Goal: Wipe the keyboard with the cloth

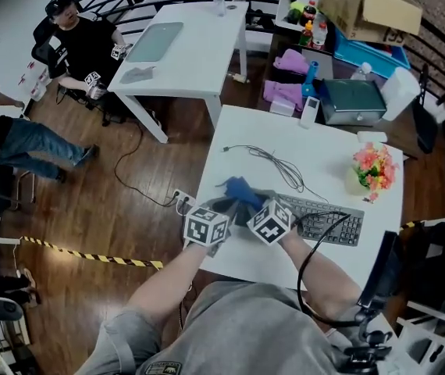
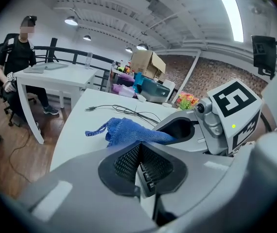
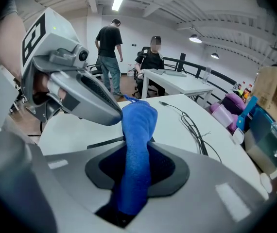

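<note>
**Blue terry cloth [image 1: 242, 190] clamped at end of grey keyboard [image 1: 328, 221] on white desk [image 1: 316, 151]**

At the far left of the head view, a strip of yellow-and-black tape [image 1: 90, 255] crosses the wooden floor. Beyond it a seated person in black [image 1: 82, 45] is at a second white table [image 1: 199, 45].

On the near desk, the left gripper [image 1: 221, 208] has its jaws closed on the left end of the keyboard. Its own view shows dark keys pinched between the black meshed pads.

Just to its right, the right gripper [image 1: 247, 206] is clamped on the cloth. In that gripper's view the cloth runs up between the two pads and passes right beside the tip of the left gripper. The cloth's free end lies bunched on the desk top just past both grippers, at the keyboard's far left corner. The two marker cubes sit close together, side by side, over the desk's near edge.

The rest of the keyboard stretches away to the right along that edge, lying flat. Behind it a thin black cable [image 1: 277, 162] trails in loose loops across the bare desk. Near the desk's right side stands a bunch of pink and yellow flowers [image 1: 372, 170], well apart from the grippers
</note>
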`<state>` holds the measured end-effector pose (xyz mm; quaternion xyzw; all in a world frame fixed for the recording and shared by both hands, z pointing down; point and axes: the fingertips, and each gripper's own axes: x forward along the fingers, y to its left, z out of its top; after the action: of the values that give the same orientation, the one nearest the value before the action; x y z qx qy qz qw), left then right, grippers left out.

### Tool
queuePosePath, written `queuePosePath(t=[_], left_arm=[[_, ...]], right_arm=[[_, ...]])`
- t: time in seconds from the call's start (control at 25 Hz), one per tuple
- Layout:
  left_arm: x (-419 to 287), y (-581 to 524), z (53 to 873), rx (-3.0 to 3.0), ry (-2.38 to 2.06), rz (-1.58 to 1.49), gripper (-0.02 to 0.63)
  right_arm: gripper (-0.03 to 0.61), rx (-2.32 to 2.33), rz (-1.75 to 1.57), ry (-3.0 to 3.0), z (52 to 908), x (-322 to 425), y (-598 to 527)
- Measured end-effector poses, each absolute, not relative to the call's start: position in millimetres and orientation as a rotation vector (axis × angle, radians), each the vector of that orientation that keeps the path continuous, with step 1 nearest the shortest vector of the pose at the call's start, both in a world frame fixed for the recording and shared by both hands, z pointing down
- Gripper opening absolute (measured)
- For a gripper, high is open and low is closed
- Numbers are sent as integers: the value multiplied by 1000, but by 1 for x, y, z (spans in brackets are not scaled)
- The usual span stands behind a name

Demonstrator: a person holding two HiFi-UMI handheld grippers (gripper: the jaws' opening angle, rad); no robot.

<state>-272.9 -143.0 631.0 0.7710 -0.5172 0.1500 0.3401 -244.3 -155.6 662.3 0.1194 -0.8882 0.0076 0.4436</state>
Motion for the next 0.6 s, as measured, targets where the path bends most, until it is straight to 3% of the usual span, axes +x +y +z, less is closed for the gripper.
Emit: queuePosePath(t=[0.6], left_arm=[[-161,-165,621,2131,-1200,463,-8]], right_arm=[[117,525,148,-2154,661,-113,-186]])
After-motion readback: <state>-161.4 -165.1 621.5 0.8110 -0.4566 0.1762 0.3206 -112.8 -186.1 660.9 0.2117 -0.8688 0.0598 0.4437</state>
